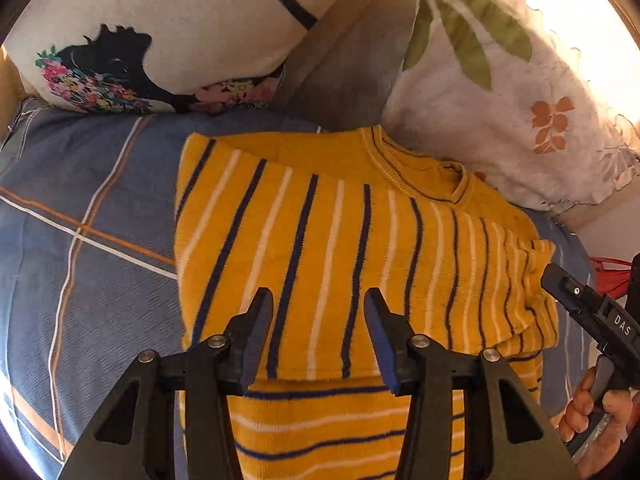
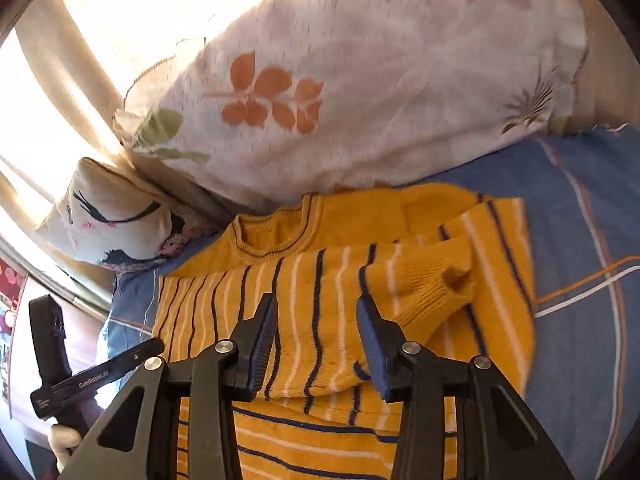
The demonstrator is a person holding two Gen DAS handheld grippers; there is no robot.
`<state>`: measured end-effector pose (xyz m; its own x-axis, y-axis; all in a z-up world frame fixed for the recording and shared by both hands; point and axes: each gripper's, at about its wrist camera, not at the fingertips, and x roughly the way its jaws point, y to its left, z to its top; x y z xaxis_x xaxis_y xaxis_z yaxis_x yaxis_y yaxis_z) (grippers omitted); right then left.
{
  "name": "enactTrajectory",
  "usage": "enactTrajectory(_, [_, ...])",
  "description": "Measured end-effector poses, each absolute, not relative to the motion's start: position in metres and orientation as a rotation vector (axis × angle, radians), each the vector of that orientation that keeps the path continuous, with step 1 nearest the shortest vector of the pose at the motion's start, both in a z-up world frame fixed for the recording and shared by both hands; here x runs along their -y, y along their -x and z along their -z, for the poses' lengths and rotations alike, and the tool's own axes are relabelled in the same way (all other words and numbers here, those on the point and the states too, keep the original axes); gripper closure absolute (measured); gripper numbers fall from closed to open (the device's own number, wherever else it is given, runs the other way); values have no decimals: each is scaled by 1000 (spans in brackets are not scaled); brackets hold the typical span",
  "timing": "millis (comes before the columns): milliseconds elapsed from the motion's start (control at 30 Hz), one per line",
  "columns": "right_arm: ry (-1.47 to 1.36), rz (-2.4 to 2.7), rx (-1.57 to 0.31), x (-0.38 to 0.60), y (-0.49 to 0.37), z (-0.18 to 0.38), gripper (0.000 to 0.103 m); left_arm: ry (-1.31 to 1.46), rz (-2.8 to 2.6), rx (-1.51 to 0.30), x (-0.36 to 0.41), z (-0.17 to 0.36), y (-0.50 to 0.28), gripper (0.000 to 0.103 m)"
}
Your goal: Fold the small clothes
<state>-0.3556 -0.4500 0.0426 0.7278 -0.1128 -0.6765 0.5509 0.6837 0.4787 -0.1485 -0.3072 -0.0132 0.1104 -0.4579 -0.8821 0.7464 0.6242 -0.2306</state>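
Left gripper (image 1: 318, 300) and right gripper (image 2: 316, 306) both gape, holding nothing, poised over the yellow knit sweater with navy and white stripes (image 1: 340, 248), folded on the blue plaid bedsheet (image 1: 92, 216). Sweater's hem cut off below. Only the right view shows its bunched cuff (image 2: 448, 284).

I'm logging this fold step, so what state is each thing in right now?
yellow striped sweater: partly folded, sleeves laid across the body, flat on the bedsheet.
left gripper: open, above the sweater, holding nothing.
right gripper: open, above the sweater, holding nothing.
leaf-print pillow: beside the collar.
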Motion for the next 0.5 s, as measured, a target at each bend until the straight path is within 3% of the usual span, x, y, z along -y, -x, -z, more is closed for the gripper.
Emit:
enactTrajectory(200, [-811,496,-696,468,380,3,61,-331,894,-1126,314,34,149,56])
enactTrajectory(267, [-814,485,-669,468,396,8,62,-347,911,-1101,313,36,152,51])
enactTrajectory(333, [-806,479,-662,464,402,9,62,-356,935,-1094,315,39,152,37])
enactTrajectory(500, [-936,466,-614,477,402,19,61,-379,911,-1093,318,38,160,33])
